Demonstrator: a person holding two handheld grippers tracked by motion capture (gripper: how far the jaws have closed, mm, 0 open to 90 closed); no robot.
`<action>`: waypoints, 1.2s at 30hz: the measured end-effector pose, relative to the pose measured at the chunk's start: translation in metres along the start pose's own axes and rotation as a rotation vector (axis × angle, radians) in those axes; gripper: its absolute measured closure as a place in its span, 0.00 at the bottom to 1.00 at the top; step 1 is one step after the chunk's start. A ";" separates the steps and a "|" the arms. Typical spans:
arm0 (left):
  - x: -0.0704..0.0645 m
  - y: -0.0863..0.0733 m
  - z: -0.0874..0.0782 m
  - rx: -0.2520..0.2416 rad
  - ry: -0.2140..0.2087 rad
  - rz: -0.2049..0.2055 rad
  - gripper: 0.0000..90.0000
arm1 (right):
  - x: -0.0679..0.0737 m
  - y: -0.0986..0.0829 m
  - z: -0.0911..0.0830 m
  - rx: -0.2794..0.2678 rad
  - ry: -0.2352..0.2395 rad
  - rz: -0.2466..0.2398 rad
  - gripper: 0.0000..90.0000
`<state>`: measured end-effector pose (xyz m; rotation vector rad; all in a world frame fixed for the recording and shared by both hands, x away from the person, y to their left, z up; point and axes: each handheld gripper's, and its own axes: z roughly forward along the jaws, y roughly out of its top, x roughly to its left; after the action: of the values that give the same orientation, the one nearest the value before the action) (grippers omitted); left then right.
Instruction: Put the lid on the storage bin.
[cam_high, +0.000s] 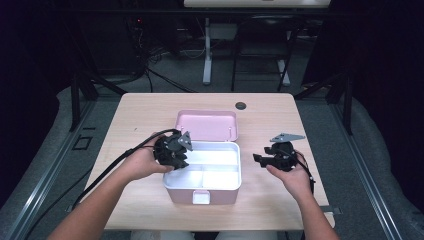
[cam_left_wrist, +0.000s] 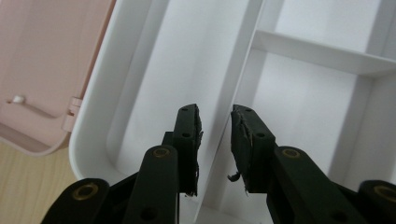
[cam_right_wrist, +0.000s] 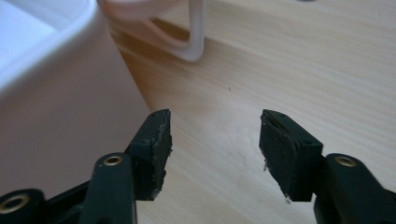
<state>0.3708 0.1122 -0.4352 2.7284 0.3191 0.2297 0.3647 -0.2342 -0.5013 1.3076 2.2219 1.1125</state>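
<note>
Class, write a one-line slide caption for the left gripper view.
Left tongs, slightly parted and empty, straddle a white divider inside the open pink box.

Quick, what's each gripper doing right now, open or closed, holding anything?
Left gripper: open with a narrow gap, holding nothing, its jaws over a divider wall of the white tray.
Right gripper: wide open, empty, above the table.

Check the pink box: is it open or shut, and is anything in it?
Open and empty. The pink box has its lid folded back flat on the table, and its white divided tray shows bare compartments.
</note>
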 end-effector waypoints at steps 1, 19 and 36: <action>0.001 -0.002 0.001 -0.003 -0.005 -0.002 0.81 | 0.001 0.005 -0.001 -0.003 0.006 0.007 0.51; -0.002 -0.014 0.008 -0.029 -0.013 -0.035 0.87 | 0.002 0.072 0.025 0.039 0.039 0.064 0.55; -0.002 -0.014 0.008 -0.024 -0.016 -0.038 0.87 | -0.003 0.100 0.057 0.094 -0.009 0.136 0.65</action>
<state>0.3682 0.1213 -0.4485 2.6964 0.3617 0.2004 0.4604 -0.1830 -0.4617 1.5189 2.2312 1.0574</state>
